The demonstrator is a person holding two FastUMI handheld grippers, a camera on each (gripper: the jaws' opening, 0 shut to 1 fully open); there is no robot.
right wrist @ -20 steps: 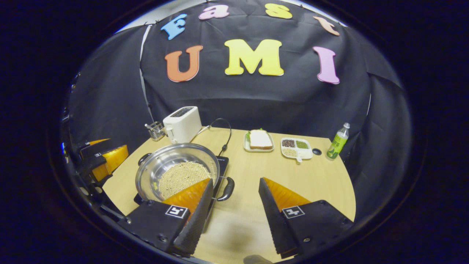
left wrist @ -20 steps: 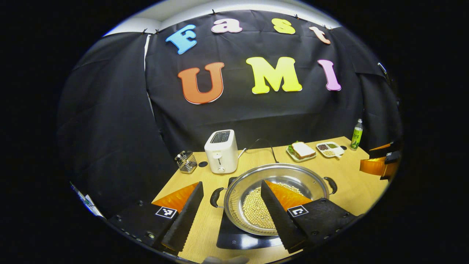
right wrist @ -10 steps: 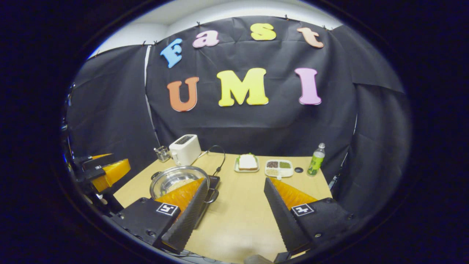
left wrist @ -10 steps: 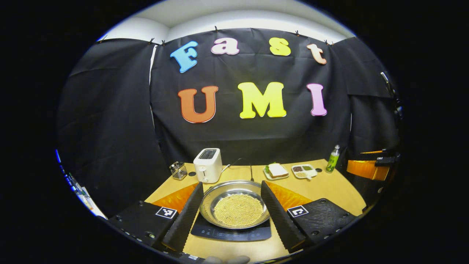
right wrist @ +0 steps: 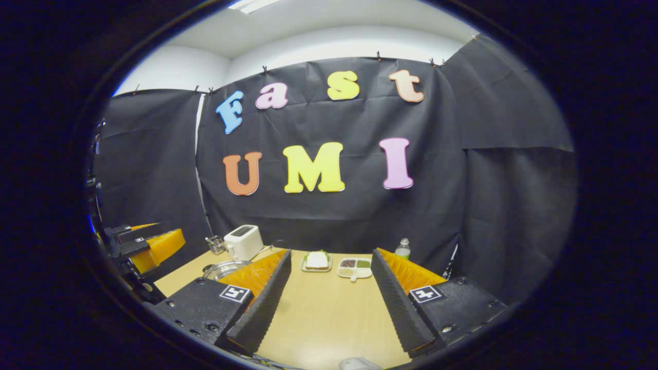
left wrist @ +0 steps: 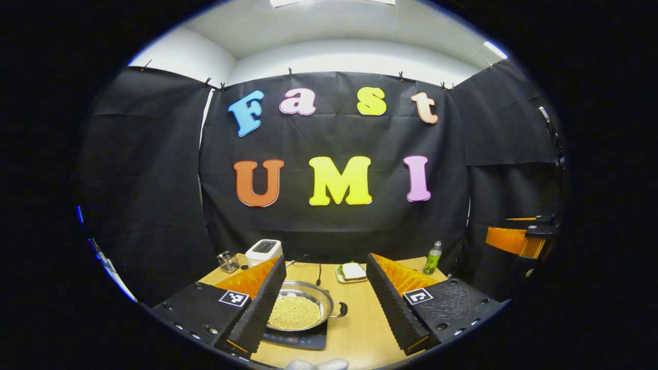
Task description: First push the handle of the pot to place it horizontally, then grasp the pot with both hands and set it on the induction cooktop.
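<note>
The steel pot [left wrist: 303, 310], holding small pale beans, sits on the black induction cooktop [left wrist: 298, 339] with one black handle [left wrist: 340, 310] pointing right. My left gripper [left wrist: 325, 261] is open, well back from and above the pot, with nothing between its fingers. In the right gripper view the pot [right wrist: 222, 267] is small at the left, partly hidden behind one finger. My right gripper [right wrist: 331, 254] is also open and holds nothing. Each gripper is in the other's view: the right one [left wrist: 515, 240] at the far right, the left one [right wrist: 154, 245] at the far left.
On the wooden table [right wrist: 329, 318] stand a white toaster [left wrist: 263, 251], a wire utensil holder [left wrist: 226, 261], a sandwich plate [right wrist: 316, 261], a divided dish [right wrist: 355, 267] and a green bottle [left wrist: 433, 257]. A cable runs from the cooktop towards the back wall.
Both grippers have drawn back and up from the pot, staying open. The pot has stayed on the cooktop and looks much smaller now.
</note>
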